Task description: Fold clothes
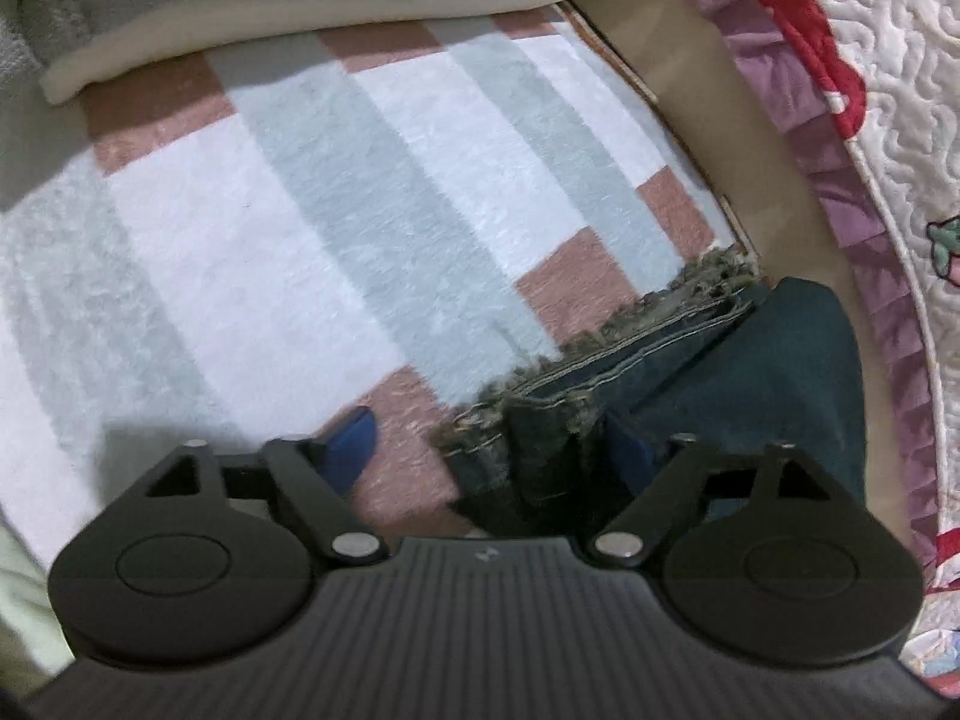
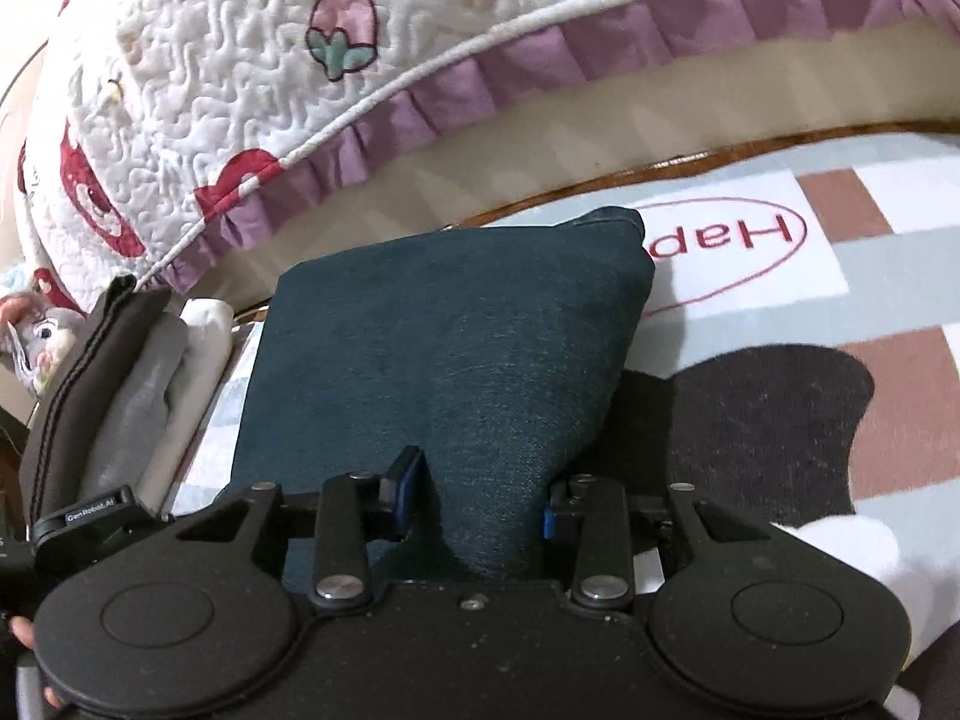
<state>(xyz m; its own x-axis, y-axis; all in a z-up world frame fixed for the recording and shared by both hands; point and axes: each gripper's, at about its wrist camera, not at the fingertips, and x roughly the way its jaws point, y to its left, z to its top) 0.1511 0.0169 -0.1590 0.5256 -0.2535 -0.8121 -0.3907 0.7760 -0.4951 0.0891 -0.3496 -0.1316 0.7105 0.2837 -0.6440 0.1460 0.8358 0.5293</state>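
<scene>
Dark blue jeans [image 1: 750,372] lie folded on a checked rug [image 1: 336,180], with the frayed leg hems [image 1: 606,348] at the fold's left edge. My left gripper [image 1: 492,438] is open; the hems lie between its blue pads [image 1: 351,438] and nothing is pinched. In the right wrist view the folded jeans [image 2: 444,324] fill the middle. My right gripper [image 2: 480,498] is partly closed, with a raised fold of denim between its fingers [image 2: 402,492].
A quilted bed cover with a purple frill [image 2: 540,48] hangs beside the rug [image 2: 840,276]. Folded grey and cream clothes [image 1: 180,12] lie at the rug's far end. More folded clothes [image 2: 120,372] and a stuffed toy [image 2: 42,330] sit left of the jeans.
</scene>
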